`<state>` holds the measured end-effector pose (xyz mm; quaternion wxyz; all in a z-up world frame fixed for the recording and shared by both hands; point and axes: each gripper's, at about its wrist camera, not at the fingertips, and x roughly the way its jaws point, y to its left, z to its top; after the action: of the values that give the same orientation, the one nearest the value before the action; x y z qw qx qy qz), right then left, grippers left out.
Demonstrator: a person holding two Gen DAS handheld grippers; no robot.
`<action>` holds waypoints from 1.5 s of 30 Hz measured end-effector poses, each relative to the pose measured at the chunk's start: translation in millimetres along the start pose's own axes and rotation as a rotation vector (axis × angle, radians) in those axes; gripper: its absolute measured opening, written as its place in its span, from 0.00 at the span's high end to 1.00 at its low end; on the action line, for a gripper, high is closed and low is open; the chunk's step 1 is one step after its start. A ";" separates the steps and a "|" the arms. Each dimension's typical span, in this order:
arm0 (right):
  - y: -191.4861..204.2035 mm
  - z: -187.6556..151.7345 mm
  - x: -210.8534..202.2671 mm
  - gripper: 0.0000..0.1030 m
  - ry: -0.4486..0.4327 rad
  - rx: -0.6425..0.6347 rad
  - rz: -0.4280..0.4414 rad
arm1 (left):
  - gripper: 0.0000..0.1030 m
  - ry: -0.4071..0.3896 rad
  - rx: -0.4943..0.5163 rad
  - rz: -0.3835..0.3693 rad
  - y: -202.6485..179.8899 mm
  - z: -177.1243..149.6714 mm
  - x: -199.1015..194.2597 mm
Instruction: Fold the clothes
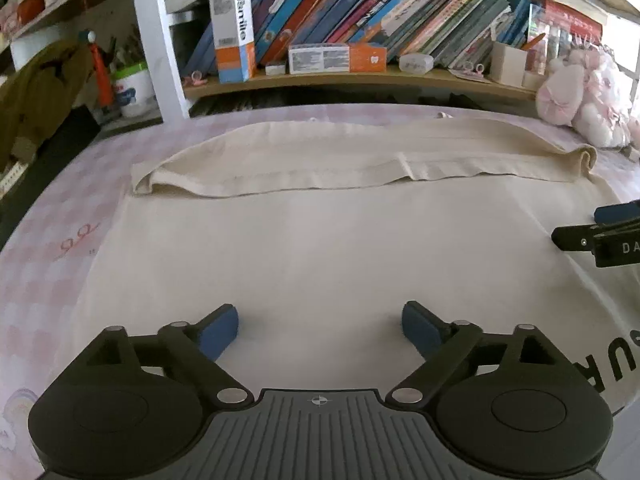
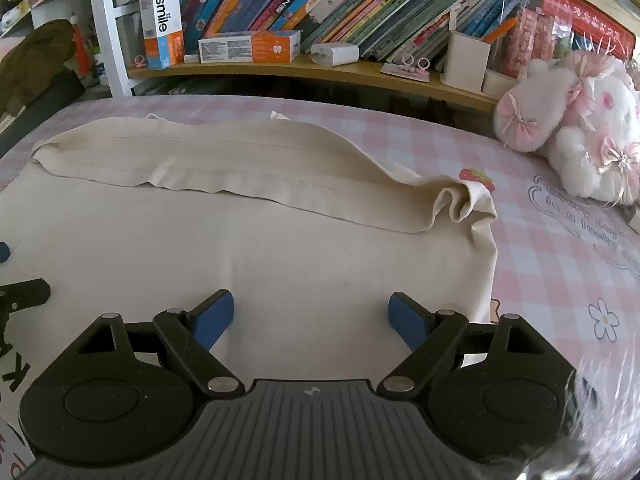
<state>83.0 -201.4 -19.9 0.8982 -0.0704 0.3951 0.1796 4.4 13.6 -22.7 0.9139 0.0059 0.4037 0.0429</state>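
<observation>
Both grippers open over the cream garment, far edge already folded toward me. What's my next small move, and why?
Probably lower both grippers to pinch the cream garment at its near edge. The left gripper and right gripper are open and empty above flat cloth, and only the far flap is folded.

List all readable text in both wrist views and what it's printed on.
"usmile": tall white-and-orange box on the shelf.
"DA": partial, on the right gripper seen from the left wrist.
"UR": partial black letters on the cream garment.
"K": partial black letter on the garment's near left edge.
Script on the pink checked sheet: too distorted to read.
Book spines, flat orange box: too small.
</observation>
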 end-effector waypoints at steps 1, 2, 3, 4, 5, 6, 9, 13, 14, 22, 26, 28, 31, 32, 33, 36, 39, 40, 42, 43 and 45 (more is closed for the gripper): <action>0.1 0.1 0.0 0.19 0.001 0.000 0.000 | 0.09 0.001 -0.002 -0.004 1.1 -0.6 0.2; 0.2 0.3 0.0 0.19 0.002 -0.001 0.000 | 0.09 0.001 -0.004 -0.006 1.7 -1.0 0.3; 0.1 0.4 0.1 0.19 0.004 -0.001 0.001 | 0.09 0.001 -0.003 -0.007 1.8 -1.1 0.1; -0.1 0.7 0.4 0.19 0.005 -0.002 0.001 | 0.09 0.003 -0.003 -0.007 1.7 -0.7 0.0; -0.3 0.7 0.6 0.19 0.005 -0.002 0.001 | 0.09 0.008 -0.001 -0.006 1.5 0.3 -0.2; -0.5 0.6 0.8 0.18 0.005 -0.001 0.001 | 0.09 0.012 0.001 -0.004 0.9 1.4 -0.9; -0.5 0.1 1.0 0.18 0.004 0.001 0.000 | 0.09 -0.023 0.008 -0.006 -2.4 2.7 -8.0; -0.2 -0.1 1.5 0.18 0.002 0.004 -0.002 | 0.08 -0.057 0.034 -0.012 -8.5 0.0 -8.6; 0.0 -0.4 1.4 0.17 0.002 0.006 -0.003 | 0.08 -0.046 0.043 -0.010 -9.9 -1.2 -5.6; -0.8 4.8 2.6 0.17 0.025 0.032 -0.005 | 0.01 -0.011 0.034 -0.020 -6.4 -3.8 -0.9; -7.3 19.0 12.8 0.18 0.040 0.066 -0.007 | 0.00 -0.010 0.029 -0.024 -4.3 -4.7 -0.8; -10.7 27.4 20.7 0.19 0.046 0.062 -0.027 | 0.00 -0.010 0.029 -0.025 -3.6 -4.3 -0.2; -16.7 40.2 33.3 0.20 0.048 0.062 -0.054 | 0.00 -0.007 0.030 -0.029 -2.6 -4.4 0.2; -19.4 44.6 37.6 0.20 0.049 0.066 -0.060 | 0.00 -0.007 0.031 -0.030 -2.3 -4.4 0.0; -22.1 49.0 41.9 0.20 0.051 0.070 -0.066 | 0.00 -0.006 0.031 -0.031 -1.9 -4.5 -0.2; -35.6 67.2 57.5 0.21 0.061 0.087 -0.086 | 0.00 -0.004 0.028 -0.031 -0.5 -5.2 -0.3; -50.9 86.8 71.8 0.23 0.068 0.075 -0.141 | 0.00 -0.001 0.027 -0.031 -0.4 -5.4 -0.5; -56.8 92.1 74.7 0.24 0.064 0.069 -0.166 | 0.00 0.000 0.027 -0.031 -0.3 -5.4 -0.6; -68.7 99.9 77.2 0.26 0.049 0.062 -0.219 | 0.00 0.001 0.026 -0.031 -0.1 -5.4 -0.7; -74.5 101.7 75.3 0.26 0.036 0.064 -0.239 | 0.00 0.002 0.025 -0.032 0.0 -5.4 -0.8; -85.8 101.6 66.0 0.26 0.001 0.077 -0.266 | 0.00 0.003 0.024 -0.032 0.1 -5.5 -0.9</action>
<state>226.2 -235.9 -0.9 0.9160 -0.0879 0.3891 0.0435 -0.3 13.5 -25.7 0.9137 0.0106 0.4056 0.0234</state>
